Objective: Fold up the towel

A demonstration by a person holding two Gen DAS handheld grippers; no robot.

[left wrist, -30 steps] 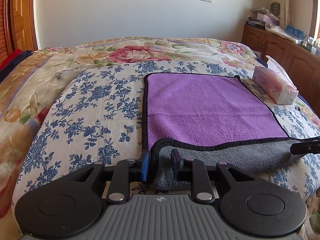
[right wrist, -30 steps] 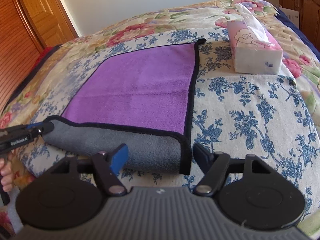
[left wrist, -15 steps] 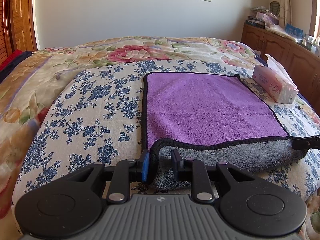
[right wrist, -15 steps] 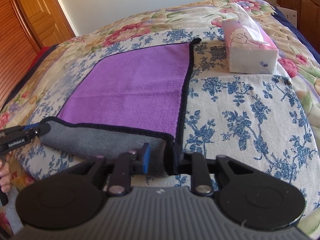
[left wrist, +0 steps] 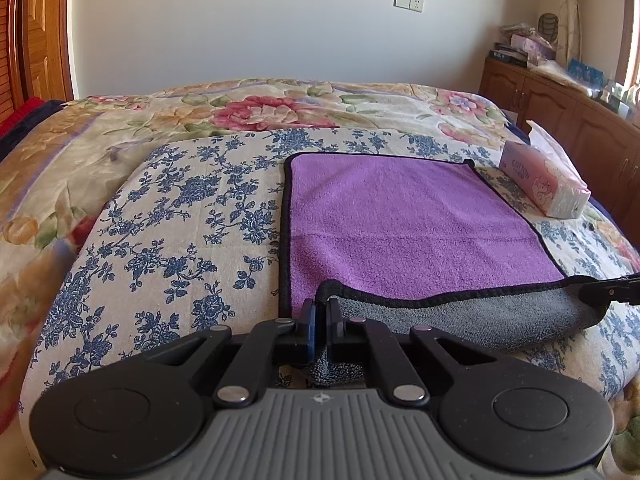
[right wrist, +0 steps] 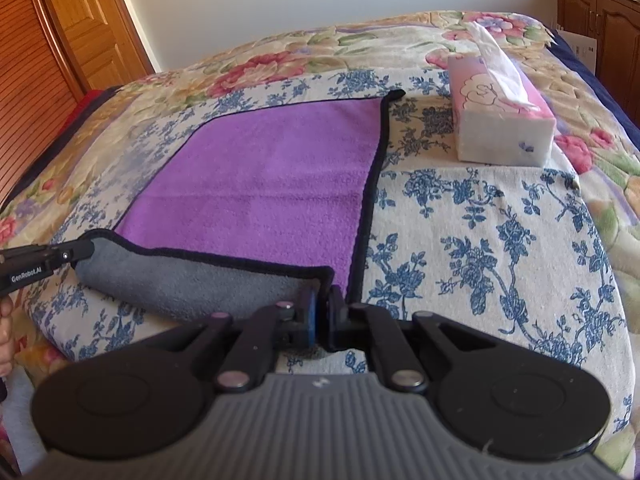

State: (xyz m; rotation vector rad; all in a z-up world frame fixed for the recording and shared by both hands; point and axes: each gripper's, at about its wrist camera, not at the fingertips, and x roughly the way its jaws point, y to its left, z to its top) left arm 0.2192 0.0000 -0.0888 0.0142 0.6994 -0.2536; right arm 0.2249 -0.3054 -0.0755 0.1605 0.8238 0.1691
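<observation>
A purple towel [left wrist: 400,216] with a black hem and a grey underside lies flat on the bed; it also shows in the right wrist view [right wrist: 272,184]. Its near edge is curled over, grey side up [left wrist: 480,316]. My left gripper [left wrist: 320,316] is shut on the towel's near left corner. My right gripper [right wrist: 322,308] is shut on the near right corner. Each gripper's tip shows in the other's view, at the right edge [left wrist: 608,290] and the left edge [right wrist: 48,258].
A pink tissue box [left wrist: 544,178] lies on the bed right of the towel, and shows in the right wrist view [right wrist: 500,124]. A blue-flowered cloth [left wrist: 180,232] covers the bed under the towel. Wooden cabinets [left wrist: 560,108] stand at the right, a wooden door [right wrist: 80,24] at the left.
My right gripper closed from wide open onto the towel's near right corner. My left gripper pinched tighter on the near left corner. The folded edge has lifted and moved slightly forward.
</observation>
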